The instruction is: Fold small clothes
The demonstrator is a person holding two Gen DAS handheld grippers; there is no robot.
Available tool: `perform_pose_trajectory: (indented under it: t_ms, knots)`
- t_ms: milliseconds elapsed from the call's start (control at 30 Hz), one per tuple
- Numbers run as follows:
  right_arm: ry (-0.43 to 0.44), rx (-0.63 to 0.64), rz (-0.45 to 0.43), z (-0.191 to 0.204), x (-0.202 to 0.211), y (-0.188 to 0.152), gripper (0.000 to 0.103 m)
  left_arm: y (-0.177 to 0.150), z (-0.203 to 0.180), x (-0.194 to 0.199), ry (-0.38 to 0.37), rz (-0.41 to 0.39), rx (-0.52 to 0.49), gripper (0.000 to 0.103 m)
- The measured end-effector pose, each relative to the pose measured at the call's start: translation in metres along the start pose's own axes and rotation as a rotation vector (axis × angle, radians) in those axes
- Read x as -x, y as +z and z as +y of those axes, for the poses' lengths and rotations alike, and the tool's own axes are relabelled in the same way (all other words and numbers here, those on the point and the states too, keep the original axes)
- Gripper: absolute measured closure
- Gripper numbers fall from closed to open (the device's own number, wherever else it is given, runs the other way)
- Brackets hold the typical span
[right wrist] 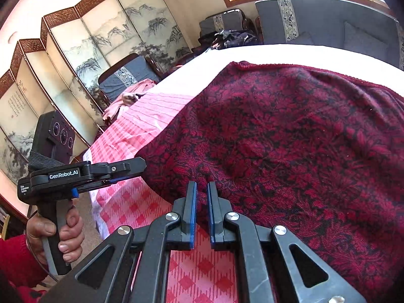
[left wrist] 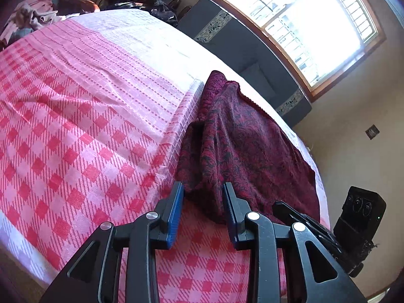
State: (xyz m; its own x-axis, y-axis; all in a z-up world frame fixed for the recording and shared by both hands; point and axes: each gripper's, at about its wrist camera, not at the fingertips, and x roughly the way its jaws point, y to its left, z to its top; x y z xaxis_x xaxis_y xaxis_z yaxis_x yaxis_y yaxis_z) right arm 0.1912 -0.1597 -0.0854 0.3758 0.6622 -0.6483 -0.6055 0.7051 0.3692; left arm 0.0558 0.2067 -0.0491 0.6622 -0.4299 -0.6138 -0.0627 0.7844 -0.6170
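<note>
A dark red garment with a black leaf pattern [left wrist: 242, 146] lies on the pink checked bed cover [left wrist: 75, 116]; it also fills the right wrist view [right wrist: 290, 131]. My left gripper [left wrist: 203, 189] is open, its jaws on either side of the garment's near folded edge. My right gripper [right wrist: 201, 188] has its jaws close together at the garment's near hem, with a narrow gap; I cannot tell whether cloth is pinched. The left gripper shows side-on in the right wrist view [right wrist: 136, 168], at the garment's left edge. The right gripper's body shows in the left wrist view [left wrist: 303, 219].
A pile of pink clothes [left wrist: 35, 12] lies at the far corner of the bed, also in the right wrist view [right wrist: 131, 96]. Grey cushioned seats [left wrist: 242, 50] stand beyond the bed under a bright window [left wrist: 310, 17]. A painted folding screen [right wrist: 83, 50] stands at the left.
</note>
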Motion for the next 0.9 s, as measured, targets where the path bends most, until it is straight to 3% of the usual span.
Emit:
perform_pose_trajectory:
  t_ms: [133,200,267,333,433,567,633,733,833,900]
  knots:
    - [-0.041,-0.030,-0.020,-0.009,0.012,-0.007,0.095,0.003,-0.028,-0.007,-0.053,-0.017,-0.085,0.071]
    - [-0.056,-0.085,0.032,-0.023,0.007,-0.012,0.094,0.002,-0.041,-0.018,-0.063,-0.012,-0.132,0.071]
    - [-0.016,-0.148,0.073,-0.039,0.002,-0.019,0.094,0.000,-0.048,-0.034,-0.036,0.015,-0.182,0.071]
    - [0.016,-0.204,0.052,-0.050,0.012,-0.019,0.095,0.000,-0.046,-0.045,0.008,0.034,-0.174,0.071]
    - [0.028,-0.212,-0.059,-0.059,0.053,-0.014,0.091,0.004,-0.038,-0.045,0.034,0.025,-0.138,0.071]
    - [-0.091,-0.226,-0.170,-0.098,0.113,-0.002,0.091,0.011,-0.029,-0.028,0.064,-0.032,-0.091,0.070]
    - [-0.205,-0.260,-0.177,-0.131,0.131,0.005,0.091,0.016,-0.021,-0.018,0.117,-0.073,-0.059,0.070]
    - [-0.287,-0.317,-0.204,-0.178,0.149,0.014,0.091,0.023,-0.008,-0.007,0.132,-0.117,-0.016,0.070]
    - [-0.343,-0.338,-0.182,-0.212,0.145,0.019,0.091,0.024,-0.006,-0.004,0.152,-0.109,-0.040,0.070]
    - [-0.382,-0.378,-0.080,-0.239,0.125,0.020,0.090,0.022,-0.008,-0.010,0.138,-0.067,-0.059,0.070]
